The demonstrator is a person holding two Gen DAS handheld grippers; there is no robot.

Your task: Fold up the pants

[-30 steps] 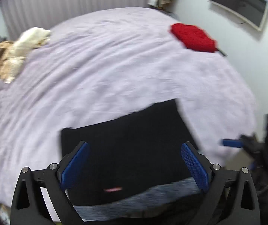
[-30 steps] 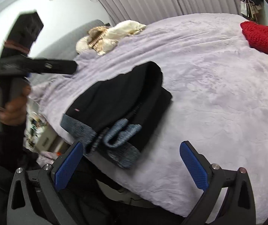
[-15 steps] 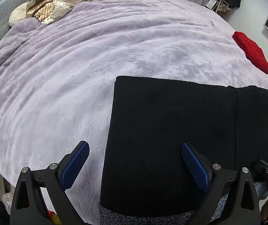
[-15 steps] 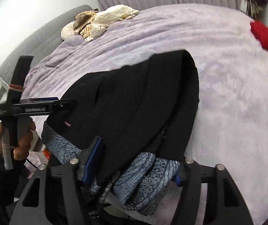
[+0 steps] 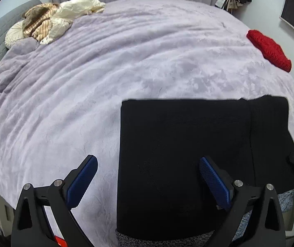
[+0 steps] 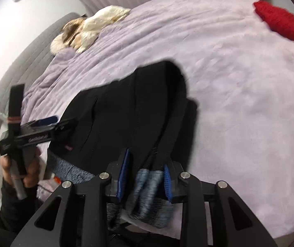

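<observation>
- We see black pants [image 5: 188, 154] folded flat at the near edge of the bed [image 5: 126, 72], grey-blue waistband [image 6: 147, 193] bunched toward us.
- Our right tongs [image 6: 145, 177] are closing around that bunched waistband; the right pad touches it, the left pad sits just beside it.
- Our left tongs [image 5: 147, 183] hang spread wide over the pants' left edge, gripping nothing.
- A hand [image 6: 19, 170] holds the left tool.
- Red knit item [image 5: 268, 49] lies far right; cream and striped clothes pile [image 5: 52, 22] sits by the headboard.
</observation>
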